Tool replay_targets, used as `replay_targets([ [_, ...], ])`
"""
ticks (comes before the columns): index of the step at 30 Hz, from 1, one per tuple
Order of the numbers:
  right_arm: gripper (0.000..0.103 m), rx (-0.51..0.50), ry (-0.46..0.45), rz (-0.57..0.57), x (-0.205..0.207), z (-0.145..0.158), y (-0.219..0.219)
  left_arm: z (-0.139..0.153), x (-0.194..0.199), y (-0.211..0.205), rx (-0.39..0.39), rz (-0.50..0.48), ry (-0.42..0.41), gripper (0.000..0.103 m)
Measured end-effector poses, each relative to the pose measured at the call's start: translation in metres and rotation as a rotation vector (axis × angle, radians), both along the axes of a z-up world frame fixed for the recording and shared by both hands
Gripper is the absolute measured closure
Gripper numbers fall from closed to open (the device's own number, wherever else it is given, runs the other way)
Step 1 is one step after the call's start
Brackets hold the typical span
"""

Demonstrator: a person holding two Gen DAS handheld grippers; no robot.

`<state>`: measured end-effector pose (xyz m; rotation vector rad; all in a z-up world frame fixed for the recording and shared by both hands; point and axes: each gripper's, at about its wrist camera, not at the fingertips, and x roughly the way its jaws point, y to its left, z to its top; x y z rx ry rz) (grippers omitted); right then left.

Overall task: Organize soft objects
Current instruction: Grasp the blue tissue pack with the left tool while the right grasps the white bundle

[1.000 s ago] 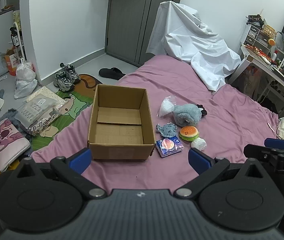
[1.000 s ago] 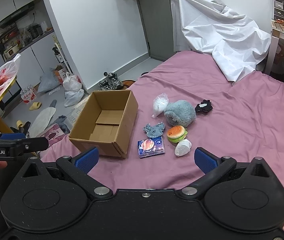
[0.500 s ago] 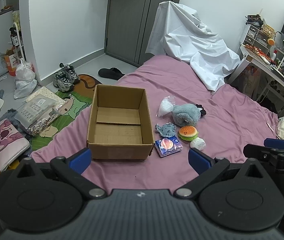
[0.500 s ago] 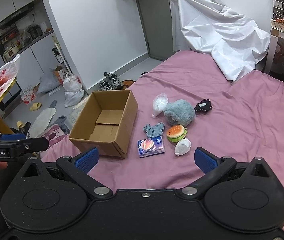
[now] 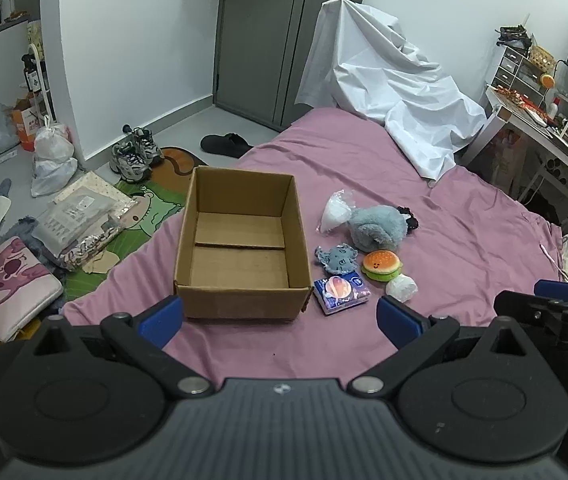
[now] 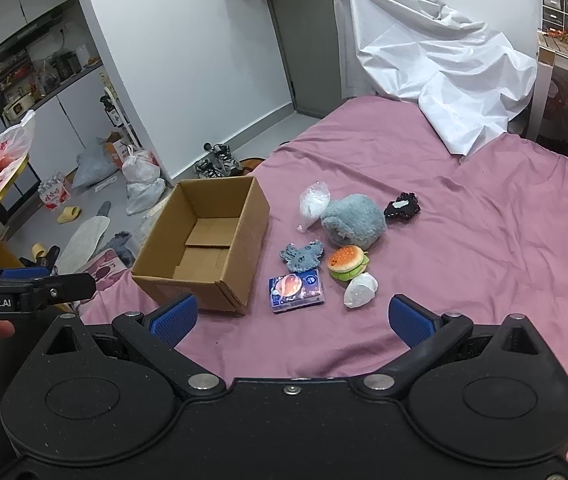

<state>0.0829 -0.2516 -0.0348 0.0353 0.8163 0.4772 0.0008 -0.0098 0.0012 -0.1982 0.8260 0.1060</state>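
Note:
An open, empty cardboard box (image 5: pixel 240 248) (image 6: pixel 208 240) sits on the purple bed. Right of it lie several soft objects: a grey plush (image 5: pixel 375 228) (image 6: pixel 353 220), a burger toy (image 5: pixel 381 265) (image 6: pixel 345 261), a blue-grey rag toy (image 5: pixel 337 258) (image 6: pixel 301 255), a blue tissue pack (image 5: pixel 340 289) (image 6: pixel 295 288), a white wad (image 5: pixel 401 287) (image 6: pixel 359 290), a clear bag (image 5: pixel 335 212) (image 6: pixel 312 202) and a black item (image 6: pixel 401 207). My left gripper (image 5: pixel 280 316) is open and empty in front of the box. My right gripper (image 6: pixel 289 318) is open and empty in front of the tissue pack.
A white sheet (image 5: pixel 383 88) drapes over something at the bed's far end. A desk with clutter (image 5: pixel 543 112) stands on the right. Shoes (image 5: pixel 134 154), bags and cushions lie on the floor to the left. Each gripper shows at the edge of the other's view.
Both grippers have crept slightly; the scene shifts a little upward in view. Nothing was taken hold of or moved on the bed.

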Motion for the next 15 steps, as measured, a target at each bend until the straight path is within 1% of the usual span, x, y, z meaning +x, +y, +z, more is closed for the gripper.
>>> replay_targets([
  [15, 0.0, -0.001, 0.034, -0.006, 0.024, -0.023, -0.008, -0.019, 0.026, -0.018, -0.001, -0.006, 0.025, 0.001],
])
